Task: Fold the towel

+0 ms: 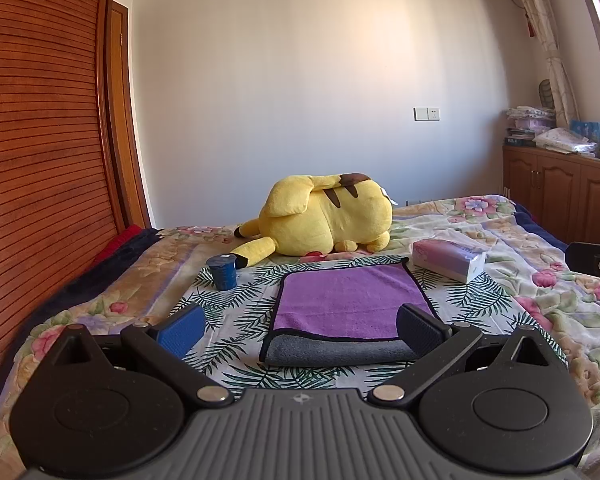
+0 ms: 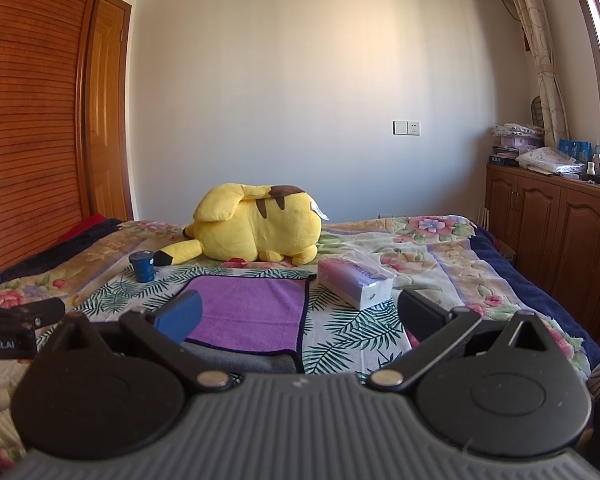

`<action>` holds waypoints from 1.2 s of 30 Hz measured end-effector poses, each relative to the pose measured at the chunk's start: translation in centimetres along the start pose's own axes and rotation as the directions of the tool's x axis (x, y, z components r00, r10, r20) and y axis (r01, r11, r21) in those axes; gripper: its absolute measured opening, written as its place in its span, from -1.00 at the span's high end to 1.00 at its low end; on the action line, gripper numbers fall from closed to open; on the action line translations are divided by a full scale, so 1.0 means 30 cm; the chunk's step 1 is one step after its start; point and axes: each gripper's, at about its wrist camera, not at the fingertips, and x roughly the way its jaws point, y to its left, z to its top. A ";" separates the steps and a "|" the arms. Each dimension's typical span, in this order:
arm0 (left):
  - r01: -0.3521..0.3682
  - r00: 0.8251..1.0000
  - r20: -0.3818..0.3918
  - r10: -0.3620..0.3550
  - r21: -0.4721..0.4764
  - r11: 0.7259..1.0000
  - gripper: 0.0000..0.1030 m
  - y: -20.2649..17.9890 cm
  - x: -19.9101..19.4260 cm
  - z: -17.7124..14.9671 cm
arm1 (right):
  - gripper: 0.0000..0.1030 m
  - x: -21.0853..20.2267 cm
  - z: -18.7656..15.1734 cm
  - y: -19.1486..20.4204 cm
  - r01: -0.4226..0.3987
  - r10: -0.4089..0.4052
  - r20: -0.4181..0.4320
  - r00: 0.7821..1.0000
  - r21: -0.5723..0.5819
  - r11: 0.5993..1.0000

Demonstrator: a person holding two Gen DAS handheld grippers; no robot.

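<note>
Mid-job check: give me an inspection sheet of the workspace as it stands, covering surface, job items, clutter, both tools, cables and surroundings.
Surface: bed with floral blanket; leaf-print sheet under the work area.
Job's things: purple towel lies flat, already folded over, grey underside showing along the near edge.
Clutter: blue cup left of the towel; tissue box to its right; yellow plush toy behind it. None touches the towel.
Grippers: left tool open, holding nothing, fingers over the towel's near edge; right tool open, holding nothing.
Cables: nothing seen.
Surroundings: slatted wooden wardrobe on the left, wooden cabinet with stacked items on the right, curtain by the window.
</note>
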 end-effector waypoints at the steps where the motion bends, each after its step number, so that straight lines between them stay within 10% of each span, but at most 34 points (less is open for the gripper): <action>1: 0.001 1.000 -0.001 -0.001 0.000 1.000 -0.69 -0.001 0.001 0.000 | -1.00 -0.001 0.001 0.000 0.000 0.000 0.000 1.000 0.000 1.000; 36: -0.001 1.000 -0.008 0.001 0.000 1.000 -0.69 -0.002 -0.004 -0.008 | -1.00 -0.004 0.000 0.004 0.003 -0.003 0.000 1.000 -0.006 1.000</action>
